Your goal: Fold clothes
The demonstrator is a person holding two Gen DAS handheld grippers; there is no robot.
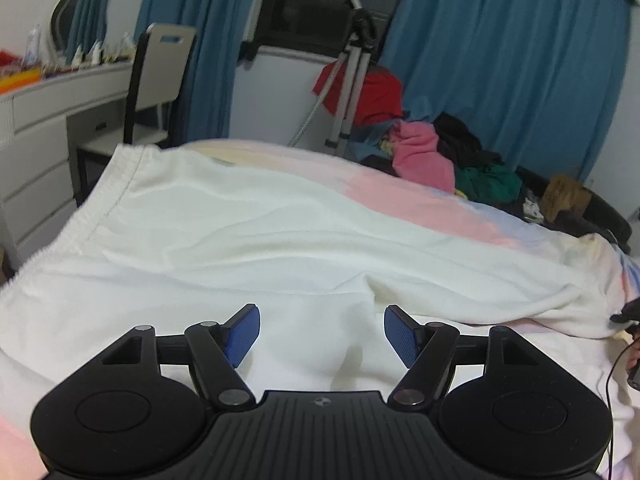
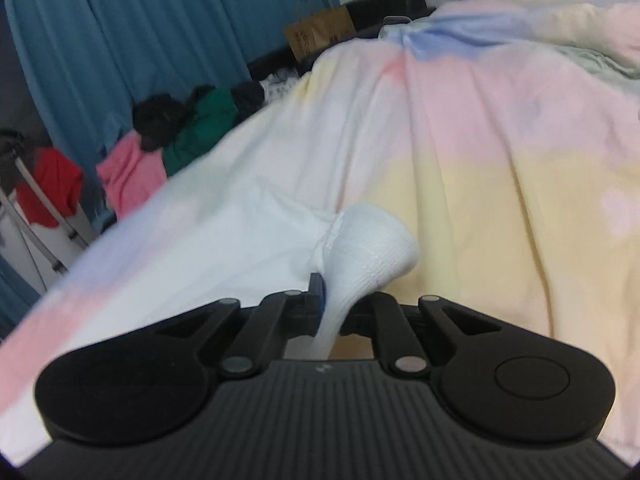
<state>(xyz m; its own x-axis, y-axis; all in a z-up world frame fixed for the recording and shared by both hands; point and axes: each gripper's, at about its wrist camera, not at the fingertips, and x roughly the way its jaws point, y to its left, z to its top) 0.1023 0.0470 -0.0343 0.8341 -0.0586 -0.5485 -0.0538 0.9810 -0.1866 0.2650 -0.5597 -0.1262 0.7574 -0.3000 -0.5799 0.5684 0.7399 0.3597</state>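
A white garment with an elastic waistband at its left edge lies spread over the pastel bedspread. My left gripper hovers just above the cloth, its blue pads wide apart and nothing between them. In the right wrist view my right gripper is shut on a bunched end of the white garment, which bulges out ahead of the jaws and lies on the bedspread. The right pads are mostly hidden by the cloth.
A pile of pink, green, black and red clothes lies at the far side of the bed beside a tripod. Blue curtains, a chair and a white desk stand behind. A brown paper bag sits by the bed.
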